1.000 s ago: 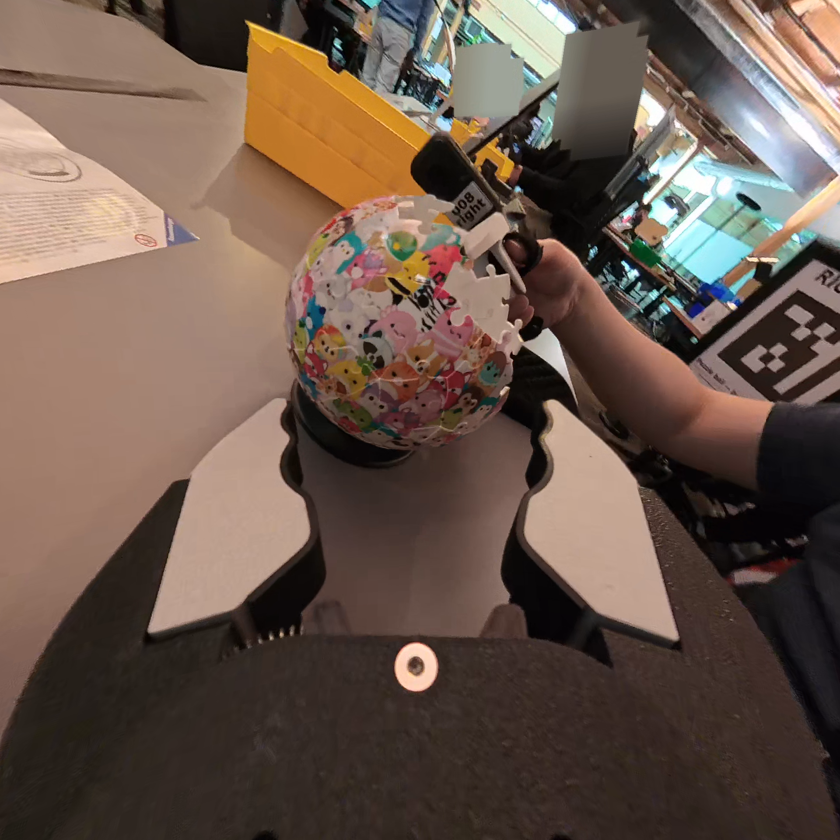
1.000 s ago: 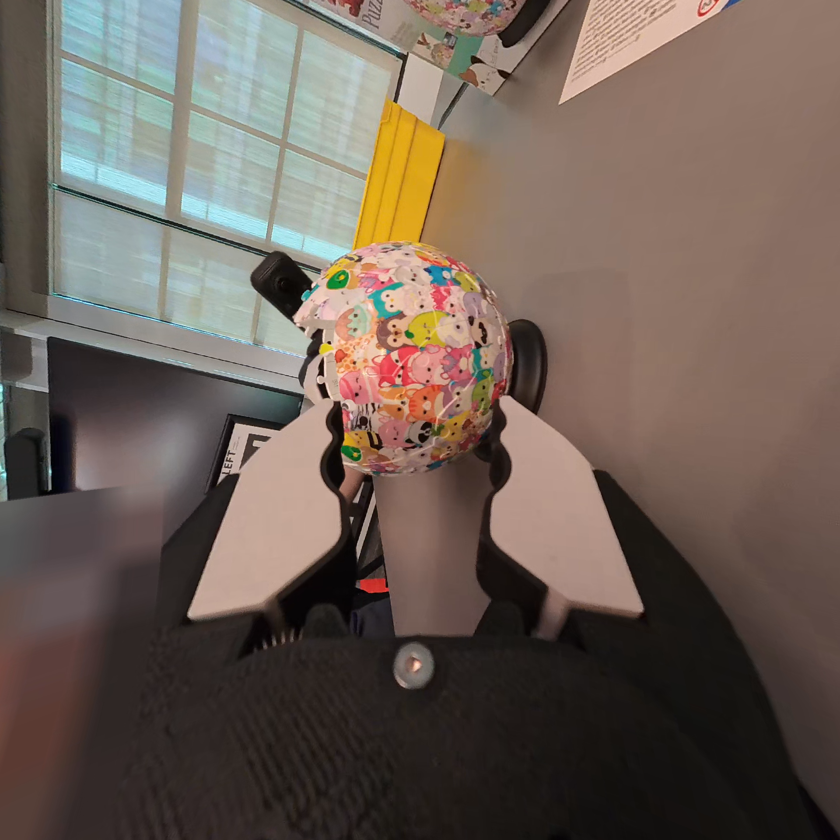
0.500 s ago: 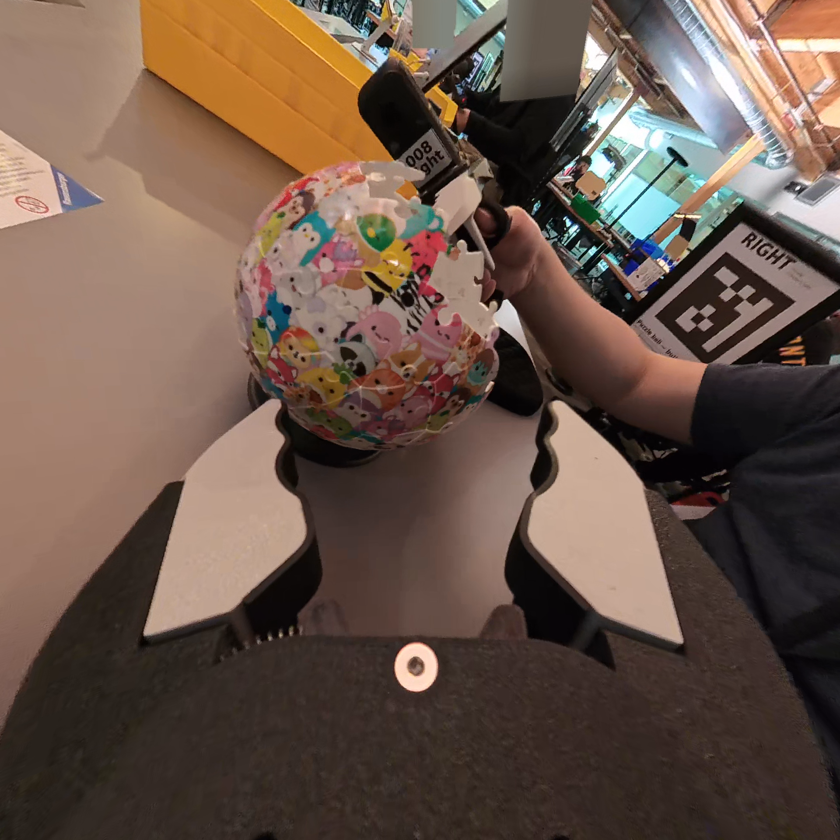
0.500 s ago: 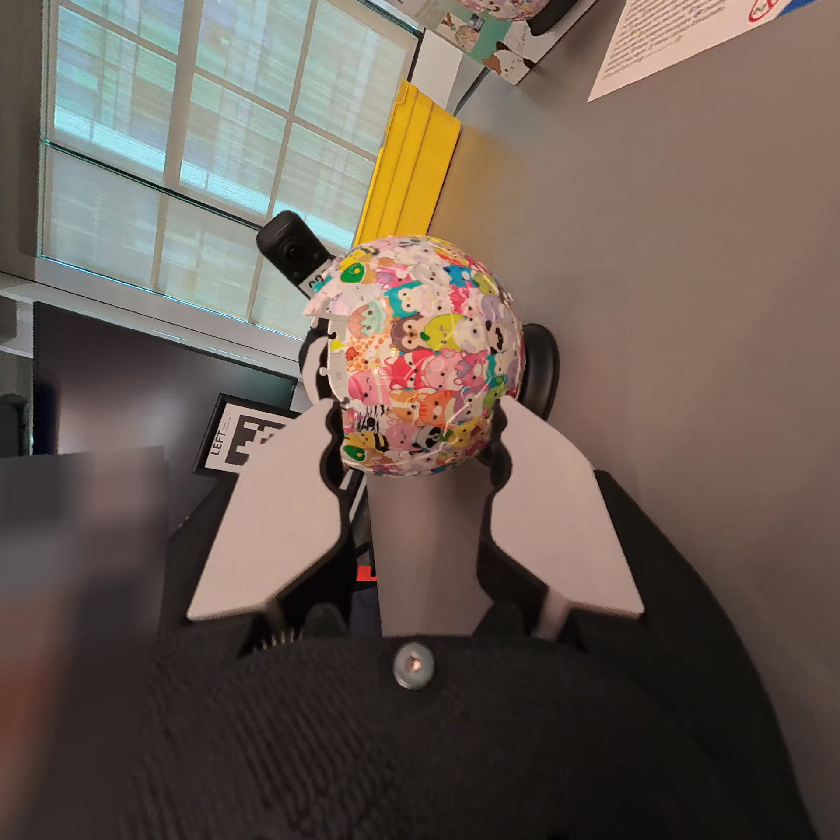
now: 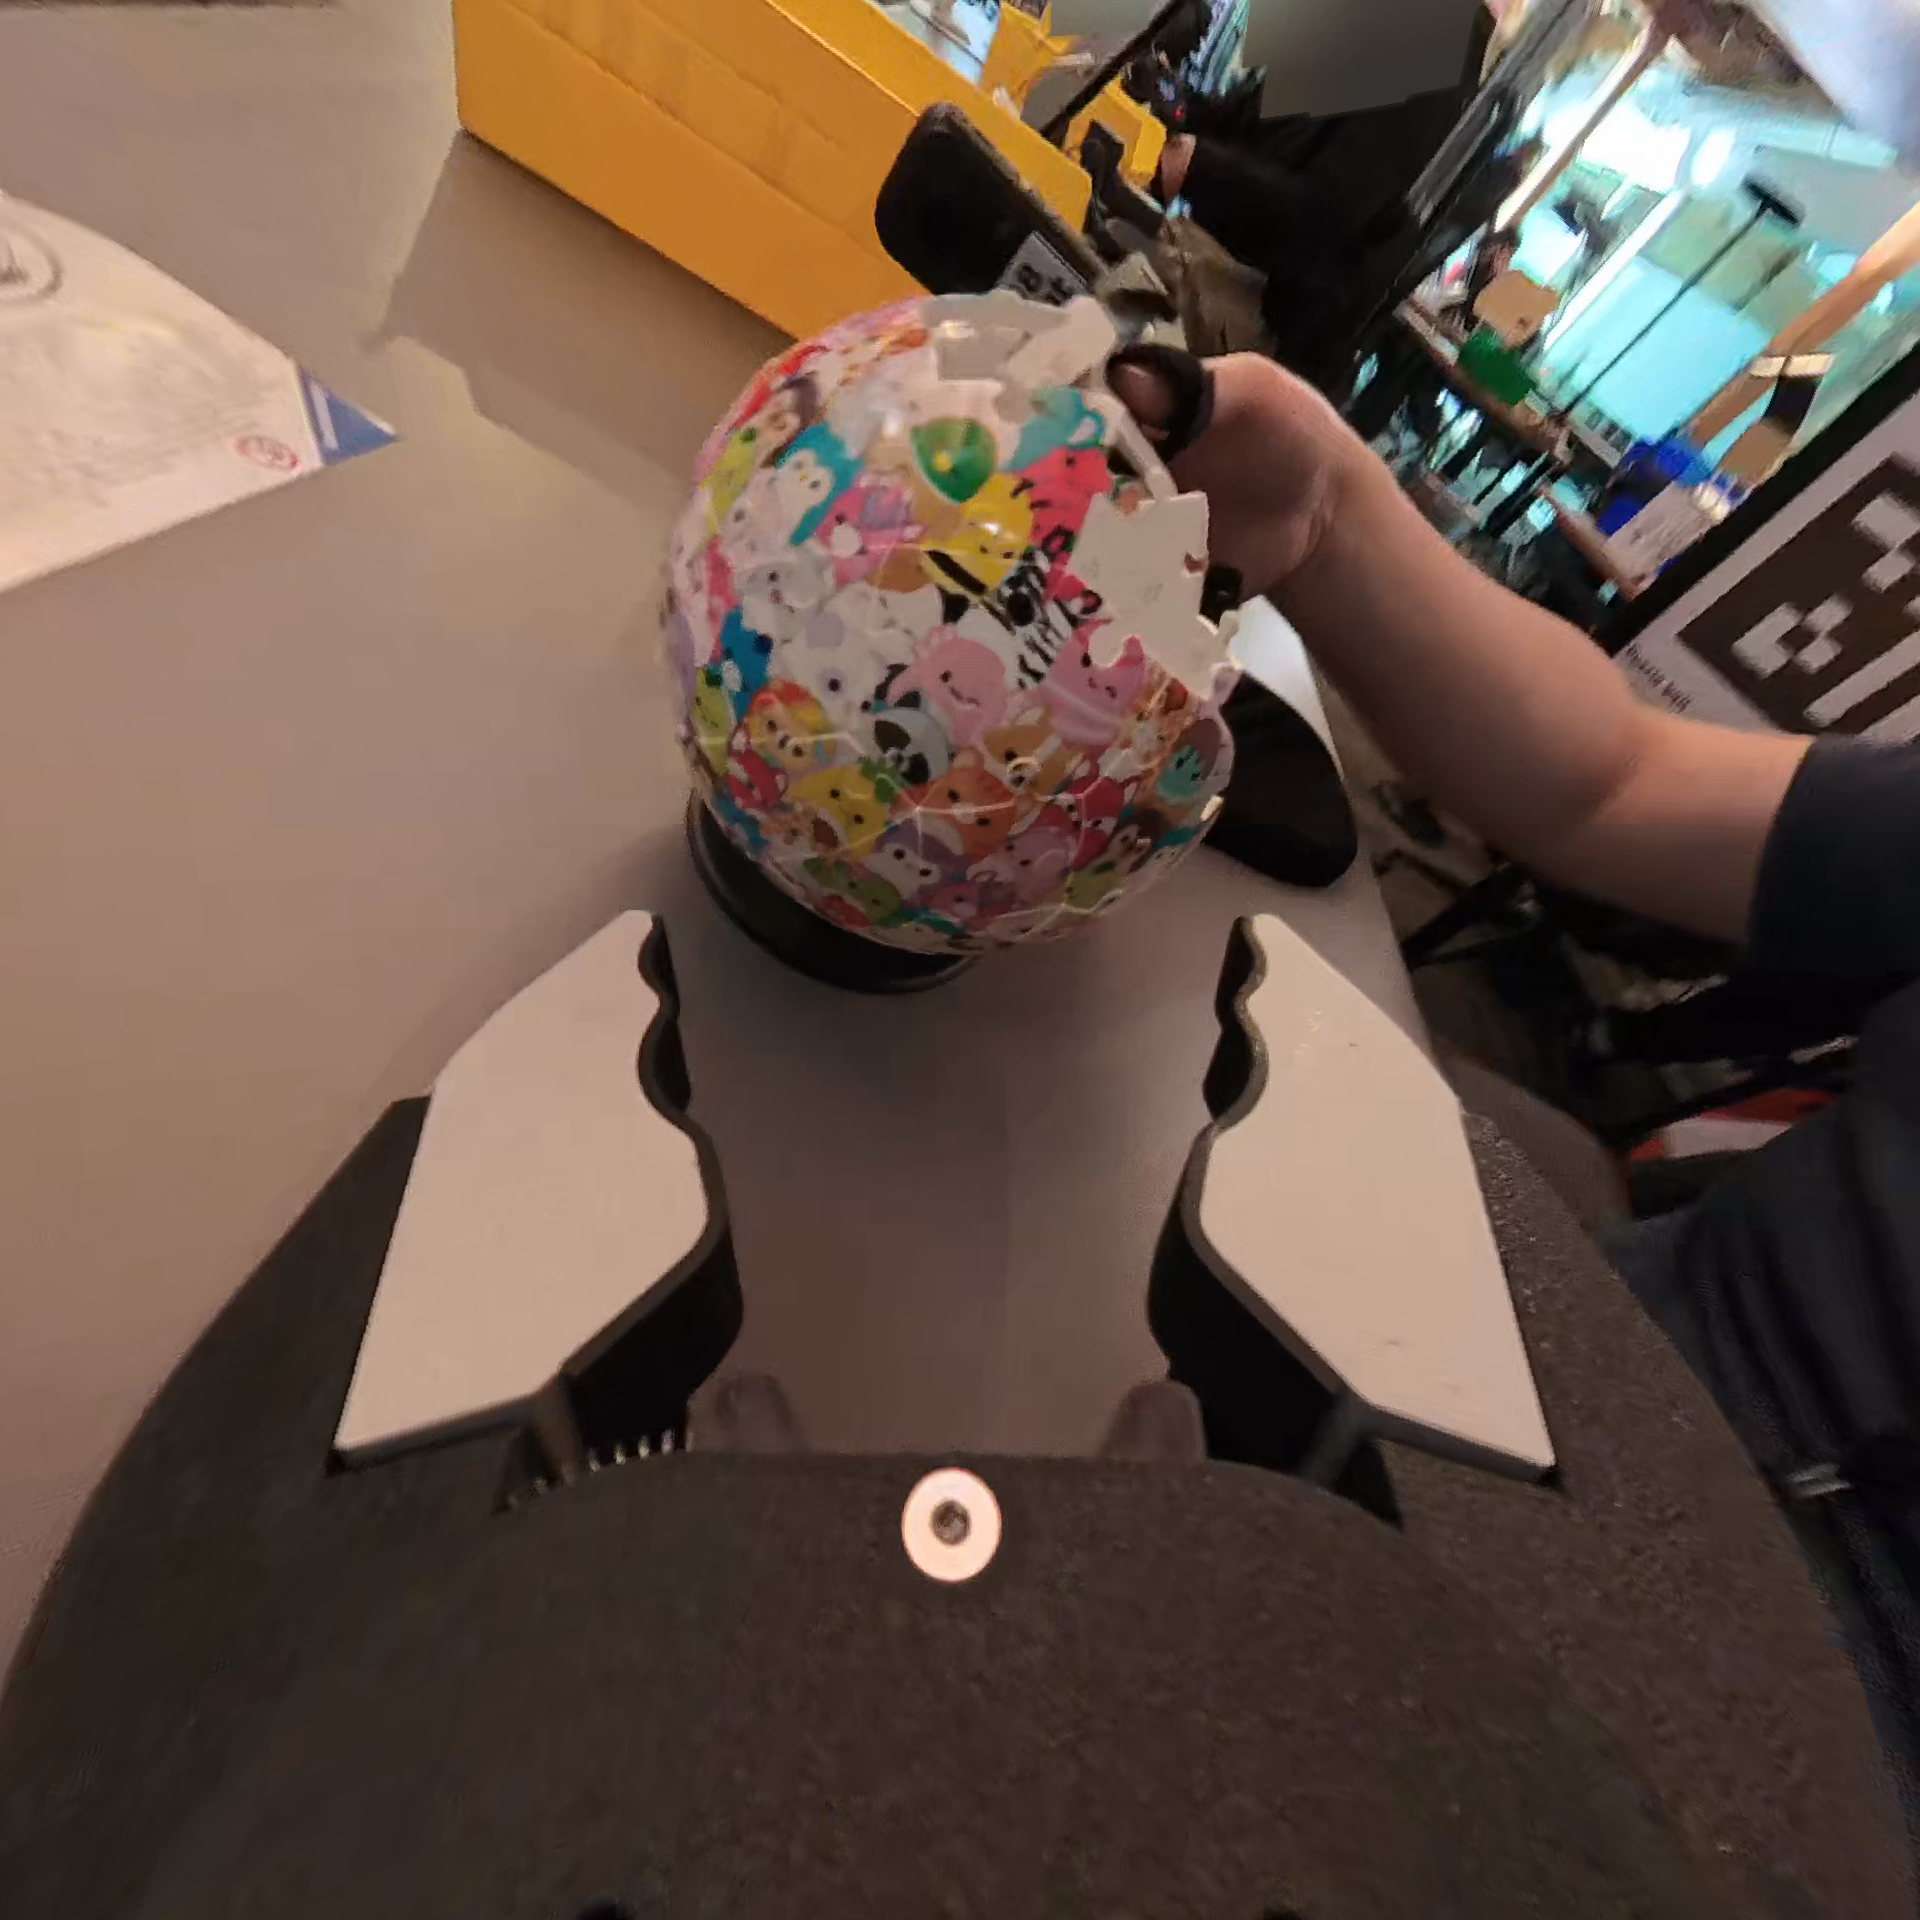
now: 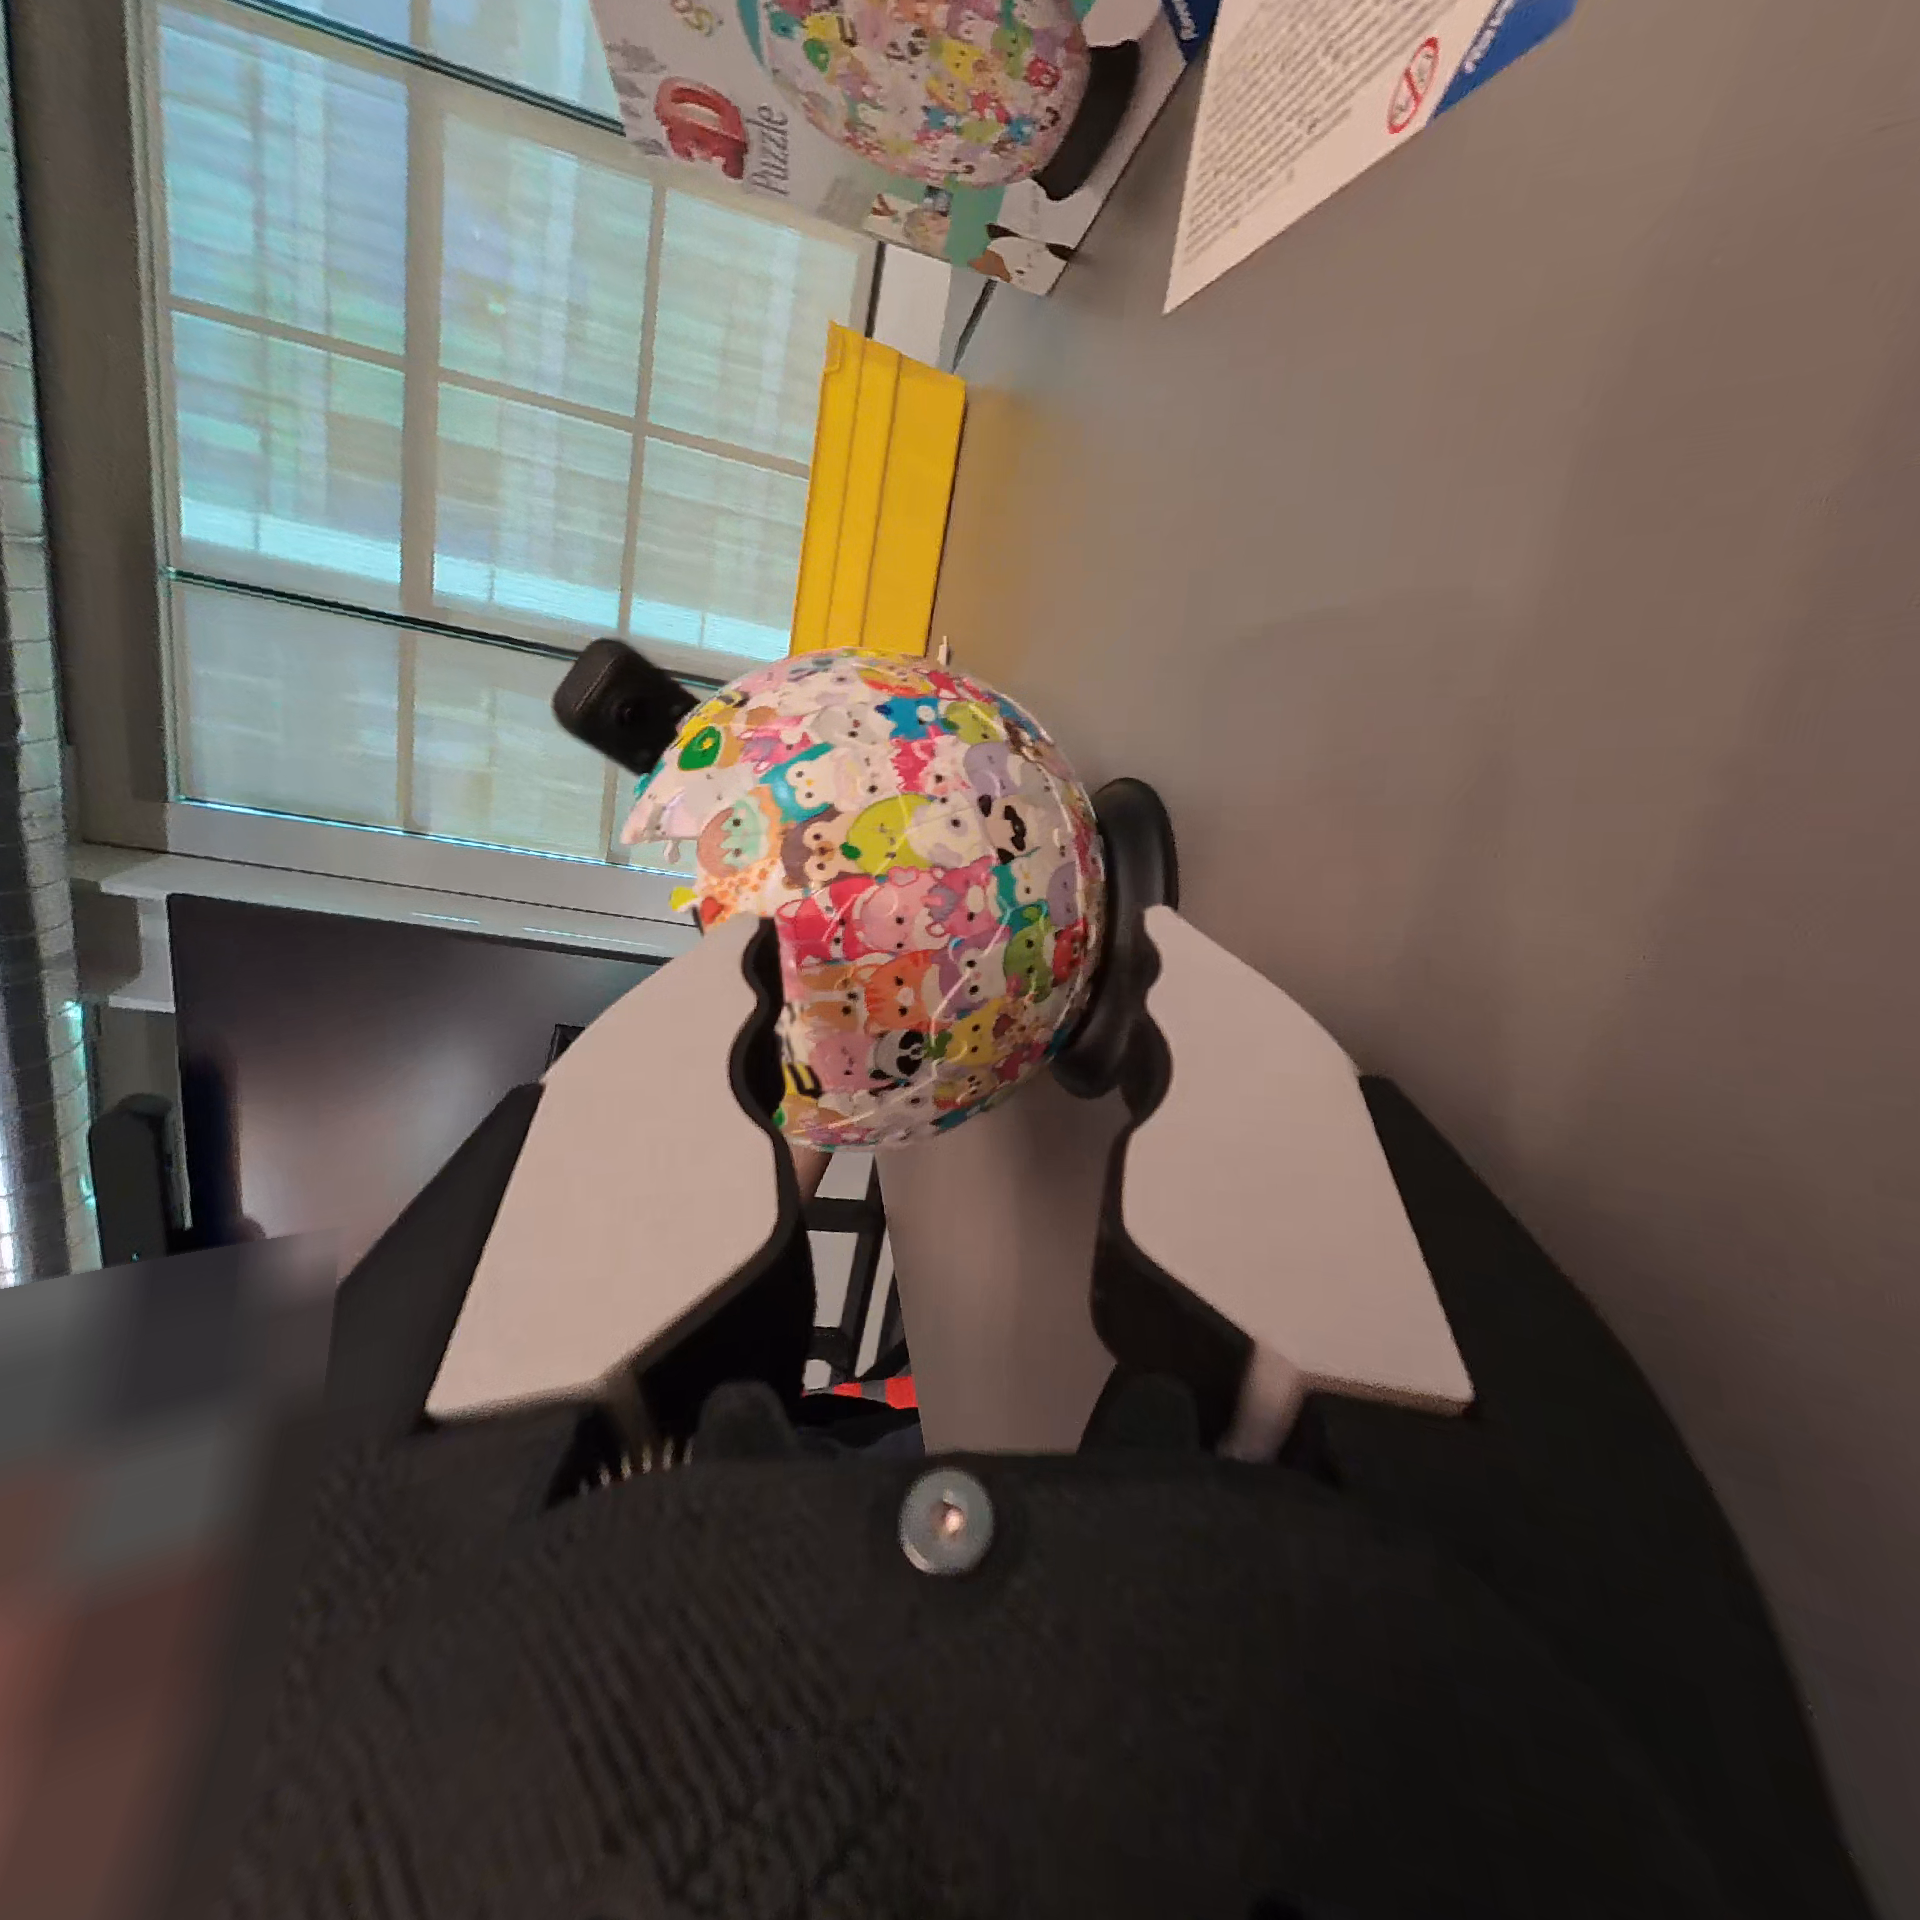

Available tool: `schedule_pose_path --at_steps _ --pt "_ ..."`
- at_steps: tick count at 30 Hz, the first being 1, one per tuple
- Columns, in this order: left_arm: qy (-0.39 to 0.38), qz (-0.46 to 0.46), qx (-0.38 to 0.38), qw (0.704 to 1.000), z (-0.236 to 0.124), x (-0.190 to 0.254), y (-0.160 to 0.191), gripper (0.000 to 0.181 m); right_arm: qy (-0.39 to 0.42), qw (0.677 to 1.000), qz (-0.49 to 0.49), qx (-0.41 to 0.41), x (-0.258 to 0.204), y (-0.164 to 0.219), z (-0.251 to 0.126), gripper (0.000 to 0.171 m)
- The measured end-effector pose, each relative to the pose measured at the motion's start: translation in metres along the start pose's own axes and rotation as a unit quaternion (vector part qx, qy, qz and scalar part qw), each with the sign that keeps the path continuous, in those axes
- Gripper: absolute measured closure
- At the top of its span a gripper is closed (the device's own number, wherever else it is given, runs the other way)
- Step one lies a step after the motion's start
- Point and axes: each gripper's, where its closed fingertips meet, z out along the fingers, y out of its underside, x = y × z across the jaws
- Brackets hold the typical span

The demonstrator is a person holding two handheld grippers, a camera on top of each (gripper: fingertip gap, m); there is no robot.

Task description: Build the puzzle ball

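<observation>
The colourful puzzle ball [image 5: 914,675] stands on a black ring stand [image 5: 831,945] on the grey table. It has a jagged opening near the top, where white piece backs show. My left gripper [image 5: 945,935] is open and empty, just short of the stand. In the right wrist view, which is rolled sideways, the ball [image 6: 914,894] sits at the tips of my right gripper [image 6: 956,930]. Its jaws are partly open, one finger over the ball's upper side, the other by the stand [image 6: 1138,831]. The hand [image 5: 1257,478] holding the right gripper is behind the ball's top.
A yellow bin [image 5: 727,135] stands behind the ball. A printed sheet [image 5: 125,416] lies at the far left. The puzzle box [image 6: 883,135] is farther back. The table edge runs close to the ball's right, with a black-and-white marker board [image 5: 1818,603] beyond. My hands' fingertips stand some 15 cm from each other.
My right gripper has moved in, so the ball and stand now lie between its fingertips. The hand has risen toward the ball's top. My left gripper has swung slightly and stayed open.
</observation>
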Motion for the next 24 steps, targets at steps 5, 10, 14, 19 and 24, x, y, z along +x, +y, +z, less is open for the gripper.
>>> schedule_pose_path --at_steps 5,10,14,19,24 --pt "-0.043 0.112 -0.032 0.992 0.009 0.000 0.001 0.076 0.006 1.000 0.009 -0.011 -0.002 -0.001 0.008 0.107" --pt "-0.050 0.152 -0.053 0.986 0.016 0.002 0.005 0.074 0.005 1.000 0.018 -0.024 -0.005 -0.001 0.014 0.107" --pt "-0.059 0.174 -0.050 0.982 0.019 0.000 0.005 0.078 -0.018 0.999 0.025 -0.023 -0.010 -0.002 0.016 0.107" --pt "-0.058 0.181 -0.048 0.981 0.022 0.000 0.004 0.079 -0.048 0.998 0.028 -0.022 -0.015 -0.001 0.020 0.107" --pt "-0.053 0.175 -0.048 0.982 0.023 0.002 0.002 0.076 -0.069 0.997 0.024 -0.021 -0.019 -0.001 0.021 0.107"
